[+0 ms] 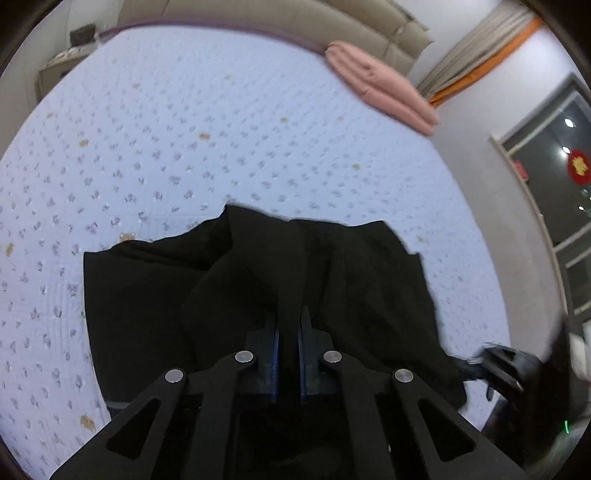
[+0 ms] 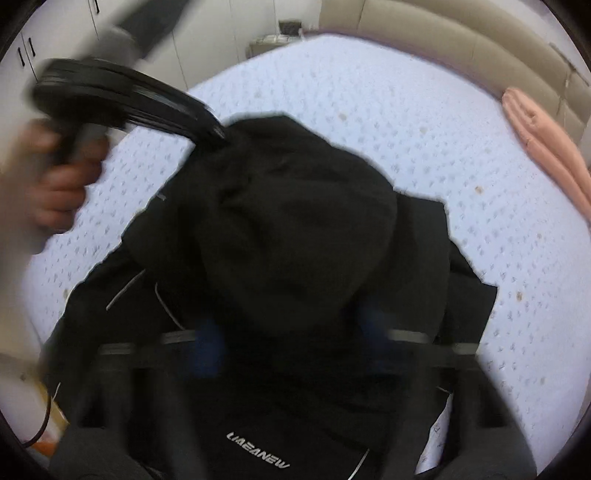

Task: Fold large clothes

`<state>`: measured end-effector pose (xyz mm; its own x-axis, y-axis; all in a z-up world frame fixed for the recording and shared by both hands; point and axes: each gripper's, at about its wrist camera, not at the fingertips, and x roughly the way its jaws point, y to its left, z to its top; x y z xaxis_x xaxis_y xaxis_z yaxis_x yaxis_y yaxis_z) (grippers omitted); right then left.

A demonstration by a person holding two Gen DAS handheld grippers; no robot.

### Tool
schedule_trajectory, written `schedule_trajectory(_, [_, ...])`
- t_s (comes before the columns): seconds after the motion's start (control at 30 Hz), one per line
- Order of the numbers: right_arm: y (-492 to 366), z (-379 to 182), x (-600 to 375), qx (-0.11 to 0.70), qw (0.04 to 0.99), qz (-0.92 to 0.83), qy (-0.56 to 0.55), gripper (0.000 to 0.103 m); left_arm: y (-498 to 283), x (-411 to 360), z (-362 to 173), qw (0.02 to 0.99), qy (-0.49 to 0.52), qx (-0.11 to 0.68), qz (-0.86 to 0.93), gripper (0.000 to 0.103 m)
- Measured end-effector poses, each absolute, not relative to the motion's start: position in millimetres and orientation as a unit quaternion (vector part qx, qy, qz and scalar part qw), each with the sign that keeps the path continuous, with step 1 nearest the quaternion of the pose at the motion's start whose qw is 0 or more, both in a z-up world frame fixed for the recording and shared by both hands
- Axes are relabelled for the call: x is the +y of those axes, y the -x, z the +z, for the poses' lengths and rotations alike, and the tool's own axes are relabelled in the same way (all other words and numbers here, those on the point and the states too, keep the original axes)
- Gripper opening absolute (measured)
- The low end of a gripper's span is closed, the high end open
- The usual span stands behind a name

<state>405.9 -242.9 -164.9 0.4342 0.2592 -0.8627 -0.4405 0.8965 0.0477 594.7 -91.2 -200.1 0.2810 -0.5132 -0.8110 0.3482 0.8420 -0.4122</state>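
A large black garment (image 1: 155, 295) lies bunched on the bed (image 1: 221, 129). My left gripper (image 1: 290, 328) is shut on a fold of it and lifts that fold off the bed. In the right wrist view the same garment (image 2: 295, 236) fills the middle, with a white logo (image 2: 258, 456) near the bottom. The left gripper (image 2: 218, 134) shows there, blurred, pinching the garment's far edge. My right gripper (image 2: 291, 343) is blurred by motion, its blue pads (image 2: 208, 350) stand wide apart over the cloth, and it looks open. It also shows in the left wrist view (image 1: 495, 365) at the right.
The bed has a pale blue flowered cover. A folded pink blanket (image 1: 384, 85) lies at its far right corner, by a beige headboard (image 1: 258, 11). A nightstand (image 1: 62, 70) stands at the far left. A window (image 1: 561, 177) and curtain are at the right.
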Motion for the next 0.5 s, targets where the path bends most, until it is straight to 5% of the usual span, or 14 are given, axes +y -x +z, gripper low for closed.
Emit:
schedule_trajectory(0.17, [-350,-153,-242,0.481,0.830,0.242,0.147,0.031,-531,-81,-199,0.787,0.059,0.542,-0.290,0.007])
schedule_trajectory(0.37, [-347,-263,-226,0.572,0.783,0.206,0.132,0.044,-515,-95,-297,0.766,0.025,0.595,-0.243,0.009])
schedule_trajectory(0.5, [-347,-270,-230,0.577,0.789,0.192,0.092,0.053,-517,-90,-291,0.769,0.047,0.583,-0.256,0.012])
